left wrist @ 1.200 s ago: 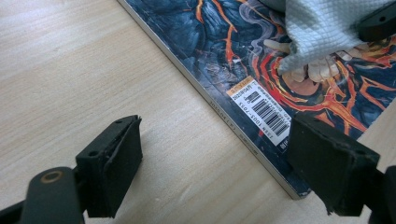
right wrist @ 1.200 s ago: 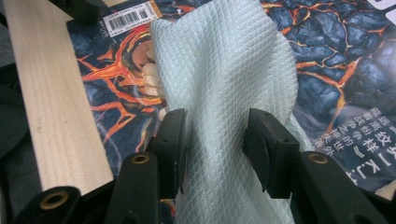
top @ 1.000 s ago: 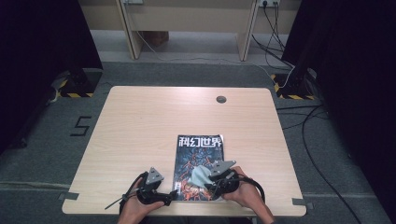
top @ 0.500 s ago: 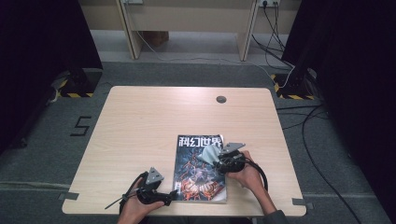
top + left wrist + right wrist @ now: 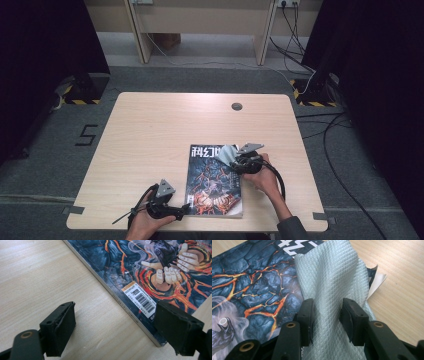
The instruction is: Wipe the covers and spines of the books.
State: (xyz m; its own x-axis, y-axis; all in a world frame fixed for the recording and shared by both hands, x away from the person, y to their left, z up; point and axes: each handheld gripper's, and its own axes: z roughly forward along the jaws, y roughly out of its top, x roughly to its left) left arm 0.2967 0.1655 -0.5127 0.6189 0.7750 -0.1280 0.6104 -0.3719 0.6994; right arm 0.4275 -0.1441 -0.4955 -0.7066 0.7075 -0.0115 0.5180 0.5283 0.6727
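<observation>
Left tongs: my left gripper (image 5: 184, 212) sits low at the near edge of the tabletop (image 5: 150, 135), jaws spread wide and holding nothing, one pad on bare wood, the other just over the magazine's near-left corner.
Magazine: the magazine (image 5: 214, 182) lies flat, cover up, by the near edge and right of centre; its barcode label (image 5: 140, 299) is close to my left pads.
Cloth: a grey quilted cloth (image 5: 329, 290) rests on the magazine's far-right corner.
Right tongs: my right gripper (image 5: 231, 161) has its jaws part closed, pads (image 5: 307, 317) pinching a fold of the cloth.
Hard to see: the cloth covers part of the title; a curled cover corner (image 5: 375, 280) pokes out beside it.
</observation>
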